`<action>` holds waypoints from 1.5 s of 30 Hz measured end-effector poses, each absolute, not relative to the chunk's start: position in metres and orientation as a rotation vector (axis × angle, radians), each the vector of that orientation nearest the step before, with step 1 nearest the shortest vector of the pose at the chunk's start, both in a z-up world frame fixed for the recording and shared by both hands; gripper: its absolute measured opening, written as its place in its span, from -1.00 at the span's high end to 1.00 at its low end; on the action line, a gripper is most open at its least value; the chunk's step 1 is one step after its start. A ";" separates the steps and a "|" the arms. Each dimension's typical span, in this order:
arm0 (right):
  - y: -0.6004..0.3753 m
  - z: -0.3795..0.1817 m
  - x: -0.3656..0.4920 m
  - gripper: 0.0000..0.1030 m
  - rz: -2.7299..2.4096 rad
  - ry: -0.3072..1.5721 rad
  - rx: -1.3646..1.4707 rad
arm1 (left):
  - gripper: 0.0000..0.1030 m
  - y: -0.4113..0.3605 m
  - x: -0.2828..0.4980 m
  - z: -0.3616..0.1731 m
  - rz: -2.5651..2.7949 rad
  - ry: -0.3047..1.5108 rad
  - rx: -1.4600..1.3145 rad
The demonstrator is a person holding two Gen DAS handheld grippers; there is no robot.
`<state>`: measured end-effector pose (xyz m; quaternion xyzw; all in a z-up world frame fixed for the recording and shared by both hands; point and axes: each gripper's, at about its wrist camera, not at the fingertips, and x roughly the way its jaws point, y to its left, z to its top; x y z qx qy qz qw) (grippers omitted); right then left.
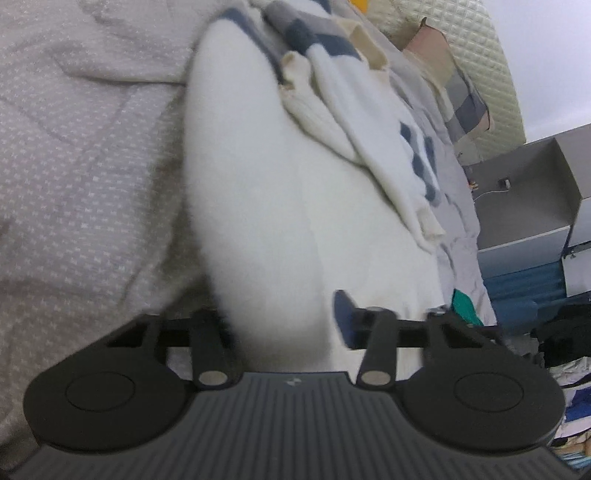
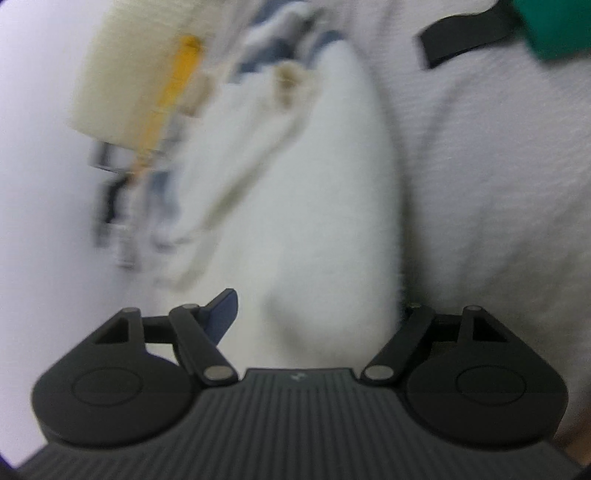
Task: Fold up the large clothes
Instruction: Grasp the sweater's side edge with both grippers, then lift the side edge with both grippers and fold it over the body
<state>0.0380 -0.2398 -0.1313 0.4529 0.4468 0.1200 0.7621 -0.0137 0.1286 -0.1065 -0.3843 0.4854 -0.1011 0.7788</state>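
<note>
A large white fleece garment with blue and grey patches [image 1: 280, 192] lies on a bed, its sleeves folded across the body. My left gripper [image 1: 284, 325] has its jaws spread around a thick fold of the white cloth; one blue pad [image 1: 343, 314] shows, the other is hidden by cloth. In the blurred right wrist view the same garment [image 2: 314, 206] fills the middle. My right gripper [image 2: 314, 317] also straddles a fold of it, with one blue pad [image 2: 221, 314] showing. Whether either pinches the cloth is unclear.
A grey dotted bedspread [image 1: 81, 166] lies to the left. A quilted cream headboard [image 1: 476, 55] and a checked pillow [image 1: 454, 85] are at the far end. Grey shelving [image 1: 528, 192] stands at the right. A green cloth [image 2: 550, 26] and black strap [image 2: 461, 37] are at the top right.
</note>
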 end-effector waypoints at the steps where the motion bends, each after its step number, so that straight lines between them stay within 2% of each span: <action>1: -0.240 -0.127 0.037 -0.52 0.300 0.936 1.010 | 0.38 0.131 -0.016 -0.105 -0.217 1.039 -0.843; 3: -0.238 -0.118 0.034 -0.51 0.344 0.897 1.008 | 0.54 0.135 -0.019 -0.105 -0.208 1.020 -0.871; 5: -0.235 -0.121 0.036 -0.35 0.333 0.920 0.981 | 0.61 0.138 -0.023 -0.106 -0.200 1.008 -0.880; 6: -0.232 -0.125 0.038 -0.11 0.304 0.957 0.955 | 0.63 0.139 -0.024 -0.105 -0.198 0.996 -0.883; 7: -0.231 -0.130 0.039 0.25 0.268 0.989 0.935 | 0.64 0.141 -0.026 -0.103 -0.200 0.985 -0.889; 8: -0.230 -0.136 0.039 0.42 0.217 1.024 0.911 | 0.64 0.143 -0.025 -0.102 -0.204 0.977 -0.896; 10: -0.231 -0.137 0.041 0.61 0.182 1.028 0.907 | 0.66 0.145 -0.025 -0.097 -0.215 0.957 -0.905; 18: -0.253 -0.102 0.008 0.68 0.321 0.806 1.080 | 0.70 0.158 -0.038 -0.059 -0.250 0.833 -0.941; 27: -0.260 -0.051 -0.017 0.69 0.488 0.670 1.153 | 0.71 0.173 -0.076 0.012 -0.366 0.735 -0.953; 38: -0.291 0.028 -0.111 0.67 0.573 0.635 1.012 | 0.71 0.154 -0.174 0.091 -0.513 0.703 -0.907; 45: -0.301 0.033 -0.137 0.63 0.516 0.656 1.021 | 0.70 0.145 -0.208 0.085 -0.522 0.696 -0.939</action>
